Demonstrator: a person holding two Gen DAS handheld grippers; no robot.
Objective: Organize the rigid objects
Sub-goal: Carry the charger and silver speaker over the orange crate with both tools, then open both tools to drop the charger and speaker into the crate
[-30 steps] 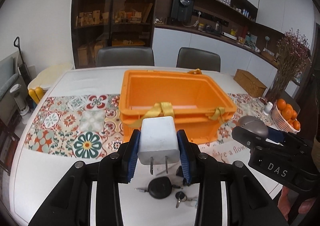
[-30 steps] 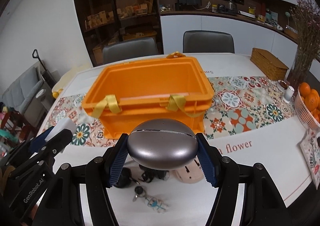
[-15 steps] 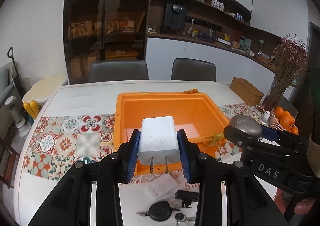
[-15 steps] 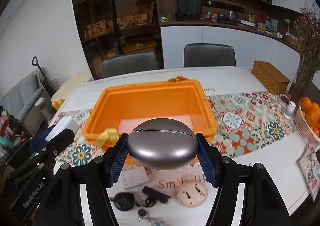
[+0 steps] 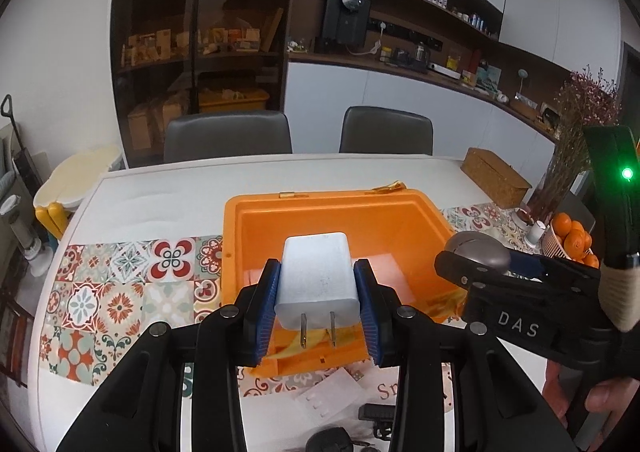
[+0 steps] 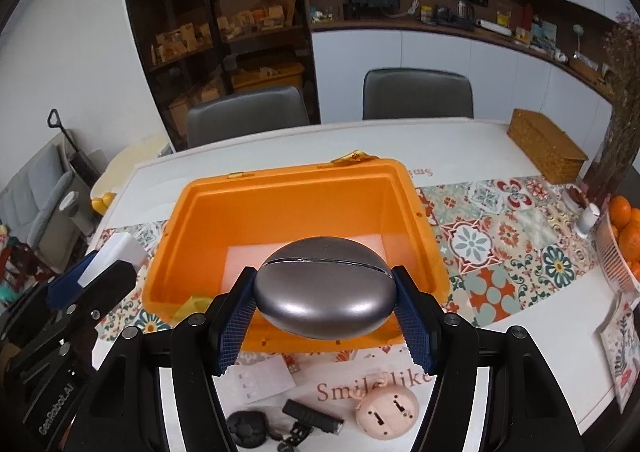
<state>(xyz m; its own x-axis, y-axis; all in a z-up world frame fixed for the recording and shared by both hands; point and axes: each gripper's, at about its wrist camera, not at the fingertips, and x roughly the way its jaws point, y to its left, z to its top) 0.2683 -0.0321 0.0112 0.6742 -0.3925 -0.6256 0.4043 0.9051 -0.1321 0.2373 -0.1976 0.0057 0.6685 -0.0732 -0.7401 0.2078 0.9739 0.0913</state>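
Observation:
An open orange bin (image 5: pixel 344 212) (image 6: pixel 280 208) stands on the table ahead of both grippers. My left gripper (image 5: pixel 318 288) is shut on a white plug adapter (image 5: pixel 316 276), prongs toward the camera, held above the bin's near wall. My right gripper (image 6: pixel 326 292) is shut on a grey oval case (image 6: pixel 326 288), held above the bin's near edge; it also shows in the left wrist view (image 5: pixel 478 256). On the table near me lie a black car key (image 6: pixel 248 428), a small black stick (image 6: pixel 312 418), a white card (image 6: pixel 264 376) and a pink round piece (image 6: pixel 386 412).
A patterned table runner (image 5: pixel 120 288) crosses the white table. A wicker box (image 6: pixel 548 152), a vase of dried flowers (image 6: pixel 620 124) and a basket of oranges (image 6: pixel 624 232) stand at the right. Two chairs (image 6: pixel 416 92) are behind the table.
Both grippers have risen and moved forward with their objects, from low in front of the bin to above its near edge. The bin's inside now shows.

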